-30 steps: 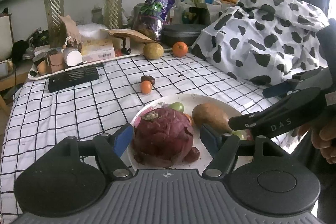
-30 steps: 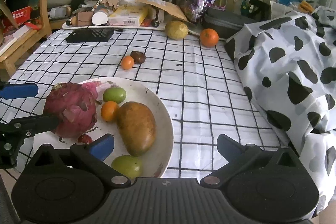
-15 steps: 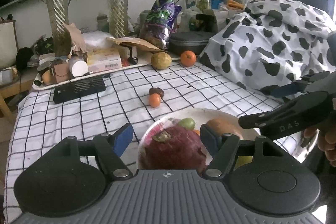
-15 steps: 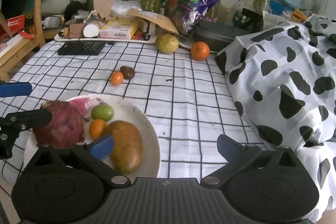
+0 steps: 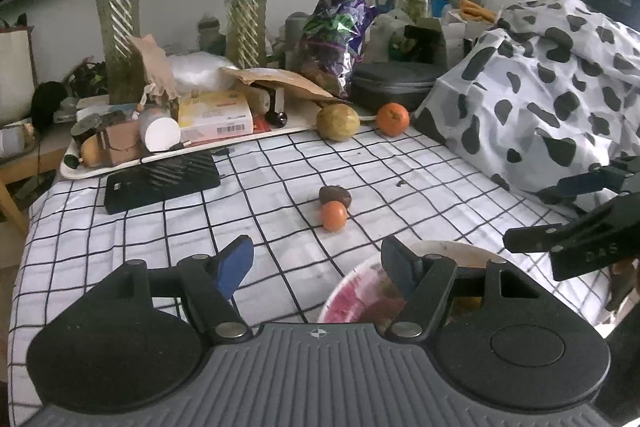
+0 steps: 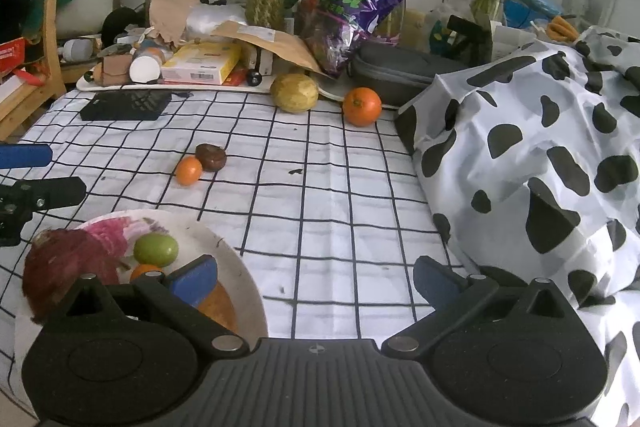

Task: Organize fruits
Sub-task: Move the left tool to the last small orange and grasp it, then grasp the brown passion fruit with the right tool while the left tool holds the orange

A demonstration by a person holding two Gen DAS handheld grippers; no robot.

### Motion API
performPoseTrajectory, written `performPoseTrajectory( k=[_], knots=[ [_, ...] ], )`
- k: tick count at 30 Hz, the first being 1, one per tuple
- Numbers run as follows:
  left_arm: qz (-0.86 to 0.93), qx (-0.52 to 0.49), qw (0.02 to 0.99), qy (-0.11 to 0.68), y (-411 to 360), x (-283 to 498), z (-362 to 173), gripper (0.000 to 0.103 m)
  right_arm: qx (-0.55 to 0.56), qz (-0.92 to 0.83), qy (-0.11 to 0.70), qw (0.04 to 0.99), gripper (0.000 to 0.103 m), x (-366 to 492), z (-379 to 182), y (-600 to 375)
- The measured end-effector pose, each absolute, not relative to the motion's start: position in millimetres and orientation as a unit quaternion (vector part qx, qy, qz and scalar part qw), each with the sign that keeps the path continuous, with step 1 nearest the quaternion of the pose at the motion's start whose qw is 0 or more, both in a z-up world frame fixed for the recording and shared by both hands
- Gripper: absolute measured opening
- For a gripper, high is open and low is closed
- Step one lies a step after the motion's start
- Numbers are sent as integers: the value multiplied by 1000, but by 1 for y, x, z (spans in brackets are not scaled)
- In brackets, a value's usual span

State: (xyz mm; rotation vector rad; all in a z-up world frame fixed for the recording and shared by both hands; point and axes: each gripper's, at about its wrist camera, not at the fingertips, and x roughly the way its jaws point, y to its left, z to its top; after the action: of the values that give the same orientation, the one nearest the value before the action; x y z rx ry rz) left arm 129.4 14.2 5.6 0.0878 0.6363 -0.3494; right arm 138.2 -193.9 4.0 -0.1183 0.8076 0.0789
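A white plate (image 6: pixel 240 267) near the table's front edge holds a red dragon fruit (image 6: pixel 68 267), a green fruit (image 6: pixel 156 249), a small orange and a brown mango, partly hidden by my right gripper. The plate's edge (image 5: pixel 352 283) shows in the left wrist view. On the cloth lie a small orange (image 5: pixel 333 215) (image 6: pixel 189 170) touching a dark brown fruit (image 5: pixel 335 195) (image 6: pixel 211 157). Farther back sit a yellow-green fruit (image 5: pixel 338 121) (image 6: pixel 294 93) and an orange (image 5: pixel 393 119) (image 6: pixel 362 106). My left gripper (image 5: pixel 318 261) is open and empty. My right gripper (image 6: pixel 316 277) is open and empty.
A cluttered white tray (image 5: pixel 100 169), a black flat box (image 5: pixel 160 181), plant vases, a purple bag (image 6: pixel 352 15) and a dark case (image 6: pixel 396 71) line the back. A cow-print cloth (image 6: pixel 540 147) covers the right side.
Both grippers pulled back and up from the plate. The left gripper, which had its fingers around the dragon fruit, now stands clear of it; the fruit stays on the plate.
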Motion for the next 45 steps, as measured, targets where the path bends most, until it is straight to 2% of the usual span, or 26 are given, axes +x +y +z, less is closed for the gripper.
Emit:
performPoseTrajectory(
  k=[20,22,30,37,38,40,45],
  knots=[
    [-258,71,904,335,3,200,-25,67,-92,49,403,909,103,205,-9,-190],
    [-270,77,896,344,-1,207,-31,54,-95,52,403,909,103,212,-10,-189],
    [-295,78,883,358,-5,229,-42,36,-107,61,407,905,103,236,-16,-184],
    [-309,102,874,361,-17,240,-50,35,-127,65,410,901,103,252,-23,-181],
    [-306,107,873,363,-19,241,-52,34,-128,65,411,900,103,254,-23,-181],
    [-296,116,875,366,-21,243,-55,25,-132,65,412,899,103,258,-25,-180],
    [-292,122,876,363,-21,243,-54,23,-139,70,414,897,103,266,-28,-175]
  ],
)
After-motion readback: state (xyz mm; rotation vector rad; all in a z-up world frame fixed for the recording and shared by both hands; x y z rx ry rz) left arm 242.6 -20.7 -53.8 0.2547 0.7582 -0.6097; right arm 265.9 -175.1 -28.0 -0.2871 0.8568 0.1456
